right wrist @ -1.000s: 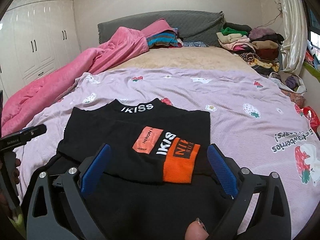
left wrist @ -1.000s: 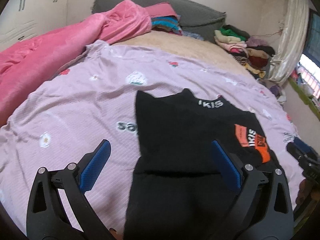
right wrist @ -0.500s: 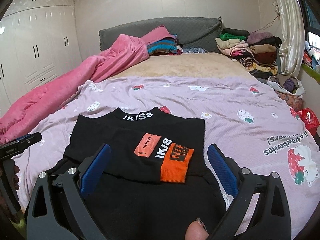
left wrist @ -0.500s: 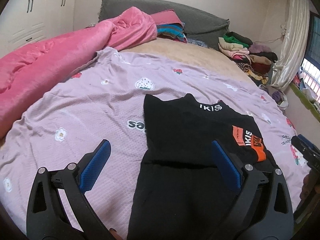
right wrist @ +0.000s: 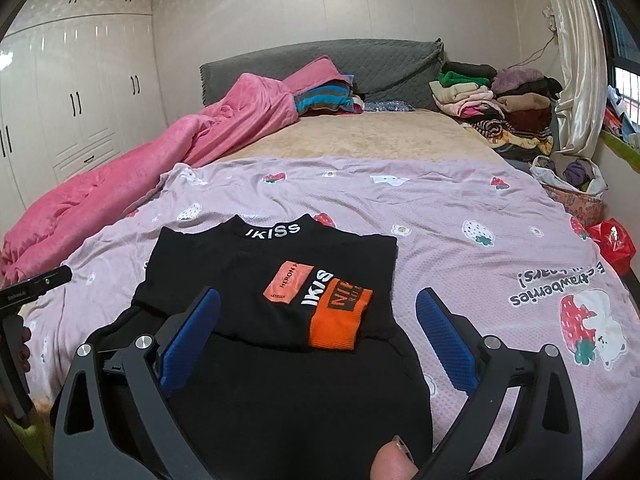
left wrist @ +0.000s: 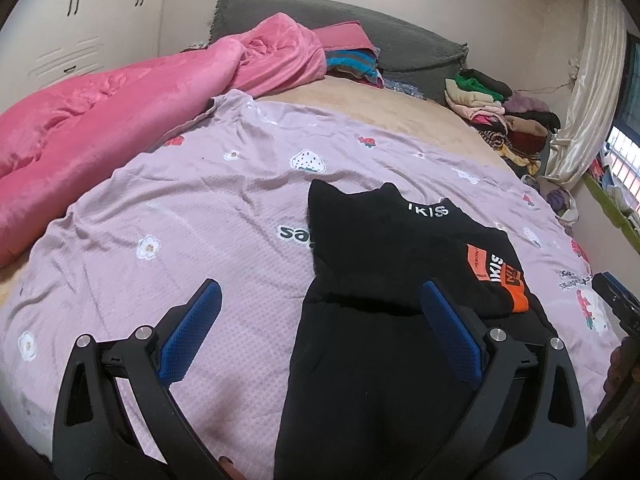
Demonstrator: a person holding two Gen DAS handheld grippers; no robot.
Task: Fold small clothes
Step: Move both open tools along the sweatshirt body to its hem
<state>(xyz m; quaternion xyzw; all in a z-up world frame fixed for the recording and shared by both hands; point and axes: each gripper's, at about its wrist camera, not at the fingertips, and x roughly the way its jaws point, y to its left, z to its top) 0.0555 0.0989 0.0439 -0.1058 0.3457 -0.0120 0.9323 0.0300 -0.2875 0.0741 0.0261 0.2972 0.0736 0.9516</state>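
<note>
We are holding the left gripper [left wrist: 318, 322] above the bed with its blue-padded jaws spread wide and nothing between them. We are holding the right gripper [right wrist: 318, 322] the same way, jaws wide apart and empty, hovering over the garment.

Directly ahead of the right gripper, from its 6 o'clock up to 12 o'clock, a small black long-sleeved knit top [right wrist: 280, 280] is lying flat on the lilac strawberry-print bedsheet [right wrist: 460, 208]. Its collar, lettered IKISS, is pointing to 12 o'clock. One sleeve with an orange cuff [right wrist: 336, 320] is already lying across the chest. From the left wrist view the same top [left wrist: 380, 264] is sitting at 1 o'clock, with the sheet [left wrist: 180, 208] showing bare at 10 o'clock.

We judge the sleeves to be folded in and the bottom hem not yet brought up. To do this well, we would be lowering each gripper to a near hem corner, pinching only the black fabric and not the sheet, then lifting both corners evenly toward the collar so the fold lands square.

Beyond, a rumpled pink plush blanket [right wrist: 140, 176] is lying at 10 o'clock, and a pile of folded clothes [right wrist: 488, 104] at 1 o'clock.
</note>
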